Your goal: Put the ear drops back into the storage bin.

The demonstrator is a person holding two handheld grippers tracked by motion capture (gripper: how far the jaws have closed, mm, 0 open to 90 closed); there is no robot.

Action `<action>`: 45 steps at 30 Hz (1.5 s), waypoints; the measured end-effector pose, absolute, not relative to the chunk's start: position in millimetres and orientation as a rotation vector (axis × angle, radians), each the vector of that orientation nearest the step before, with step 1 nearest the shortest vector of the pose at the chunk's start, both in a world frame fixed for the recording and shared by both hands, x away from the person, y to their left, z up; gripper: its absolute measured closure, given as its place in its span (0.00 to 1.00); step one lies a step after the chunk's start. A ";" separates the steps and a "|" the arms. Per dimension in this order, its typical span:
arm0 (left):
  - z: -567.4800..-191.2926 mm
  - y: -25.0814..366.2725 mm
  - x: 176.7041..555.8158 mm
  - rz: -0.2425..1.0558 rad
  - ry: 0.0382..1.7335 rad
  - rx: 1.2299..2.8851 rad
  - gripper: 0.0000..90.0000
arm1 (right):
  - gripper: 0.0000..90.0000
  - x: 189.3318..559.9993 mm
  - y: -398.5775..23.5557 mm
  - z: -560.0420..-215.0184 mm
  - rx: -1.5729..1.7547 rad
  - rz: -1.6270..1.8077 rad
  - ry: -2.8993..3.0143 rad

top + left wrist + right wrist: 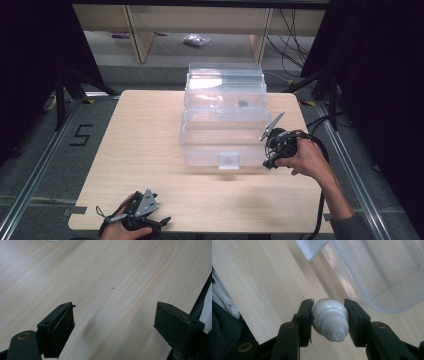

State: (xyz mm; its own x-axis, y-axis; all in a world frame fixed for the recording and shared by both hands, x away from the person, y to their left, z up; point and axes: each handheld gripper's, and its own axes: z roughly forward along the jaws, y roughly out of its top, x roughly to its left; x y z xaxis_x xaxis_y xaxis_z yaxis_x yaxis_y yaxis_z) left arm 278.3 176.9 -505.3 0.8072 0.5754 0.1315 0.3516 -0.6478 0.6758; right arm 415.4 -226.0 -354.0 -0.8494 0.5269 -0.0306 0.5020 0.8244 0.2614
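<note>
The right gripper [329, 322] is clamped on a small white plastic bulb-shaped object [330, 318], held over the pale wooden table [150, 150] just beside the clear plastic storage box [222, 125]. It looks light, rigid and smooth, so likely slippery; the ribbed waist seems the surest hold. The left gripper [113, 322] rests near the table's front edge, jaws apart and empty.

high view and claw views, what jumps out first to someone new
A big clear plastic box with its lid open stands mid-table. Beside its front right corner, the right claw is shut on a small white bulb-like thing. The left claw rests open over the bare table at the near edge.
</note>
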 end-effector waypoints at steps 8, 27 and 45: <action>-505.1 176.7 278.9 0.457 0.683 2.335 0.17 | 0.67 425.3 -223.8 -337.9 0.806 0.376 2.897; -505.4 176.5 277.6 0.443 0.695 2.320 0.17 | 0.67 466.9 -209.5 -323.1 0.886 0.322 2.862; -505.8 176.8 278.1 0.419 0.703 2.326 0.17 | 0.67 518.7 -205.4 -373.0 1.001 0.150 2.886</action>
State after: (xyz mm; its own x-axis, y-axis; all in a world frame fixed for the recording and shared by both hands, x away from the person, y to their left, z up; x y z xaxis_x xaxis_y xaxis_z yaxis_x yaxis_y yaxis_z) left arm 278.1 176.8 -505.8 0.8037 0.5853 0.1072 0.3724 -0.6352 0.6766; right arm 518.7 -205.4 -373.0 -0.7825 0.6209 -0.0465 0.6127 0.7812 0.1194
